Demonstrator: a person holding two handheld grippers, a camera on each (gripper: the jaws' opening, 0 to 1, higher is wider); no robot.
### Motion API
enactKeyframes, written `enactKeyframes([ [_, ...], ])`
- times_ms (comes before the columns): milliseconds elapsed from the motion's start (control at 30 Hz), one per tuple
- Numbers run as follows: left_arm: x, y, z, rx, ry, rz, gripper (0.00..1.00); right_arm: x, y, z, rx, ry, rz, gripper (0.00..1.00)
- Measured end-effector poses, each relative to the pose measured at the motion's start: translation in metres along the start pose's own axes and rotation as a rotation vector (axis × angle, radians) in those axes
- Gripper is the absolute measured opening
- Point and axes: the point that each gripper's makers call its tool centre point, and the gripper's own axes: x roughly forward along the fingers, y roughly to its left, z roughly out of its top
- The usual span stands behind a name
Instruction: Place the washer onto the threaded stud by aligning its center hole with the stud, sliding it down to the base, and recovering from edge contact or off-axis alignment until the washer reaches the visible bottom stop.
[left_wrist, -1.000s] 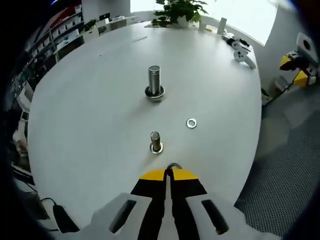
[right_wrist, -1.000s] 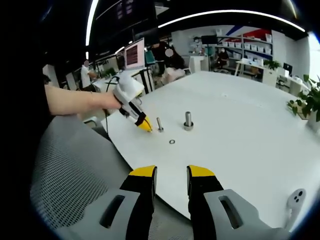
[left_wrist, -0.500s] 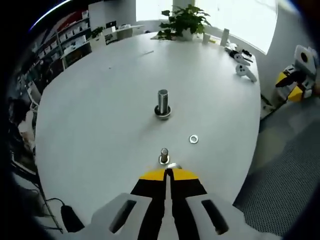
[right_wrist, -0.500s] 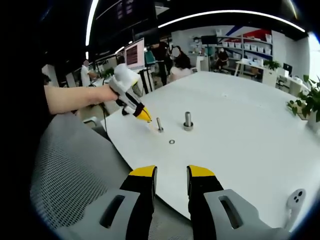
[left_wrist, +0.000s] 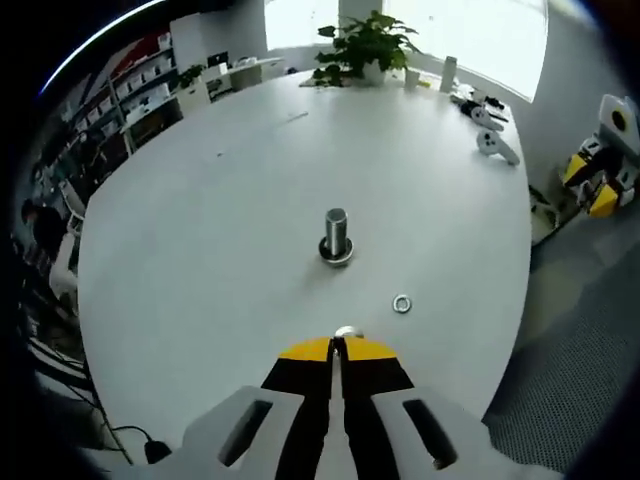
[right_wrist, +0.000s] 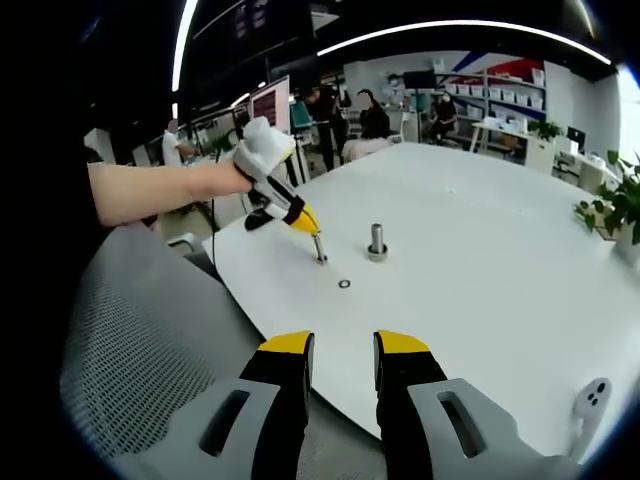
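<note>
My left gripper (left_wrist: 337, 345) is shut on a small silvery washer (left_wrist: 345, 331) pinched at its tips. In the right gripper view, that left gripper (right_wrist: 310, 222) is held by a hand, with its tips just above the thin threaded stud (right_wrist: 319, 248). A thicker stud (left_wrist: 335, 237) (right_wrist: 377, 242) stands upright farther in on the white table (left_wrist: 200, 220). A loose washer (left_wrist: 402, 303) (right_wrist: 344, 284) lies flat on the table to the right of the tips. My right gripper (right_wrist: 343, 345) is open and empty off the table's near edge (right_wrist: 480, 250).
A potted plant (left_wrist: 370, 40) and white controllers (left_wrist: 490, 140) sit at the far end of the table. Another white controller (right_wrist: 590, 395) lies near the table's edge at lower right. Grey mesh floor (right_wrist: 140, 350) lies beside the table. People and shelves are in the background.
My left gripper has moved forward over the thin stud, which is now hidden under its tips in the left gripper view. The right gripper has stayed put.
</note>
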Motion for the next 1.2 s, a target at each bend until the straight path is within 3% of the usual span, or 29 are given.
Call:
enactKeyframes([
  [300, 0.0008, 0.0006, -0.0011, 0.002, 0.008, -0.005, 0.0, 0.0006, 0.0013, -0.0001, 0.001, 0.002, 0.009, 0.26],
  [500, 0.0012, 0.0001, 0.0001, 0.044, 0.024, -0.008, 0.01, 0.0008, 0.0013, -0.0003, 0.001, 0.003, 0.011, 0.26],
  [1200, 0.0011, 0.0007, 0.0, 0.02, 0.016, 0.0, 0.02, 0.0005, 0.0009, 0.0008, -0.002, -0.005, 0.01, 0.26],
])
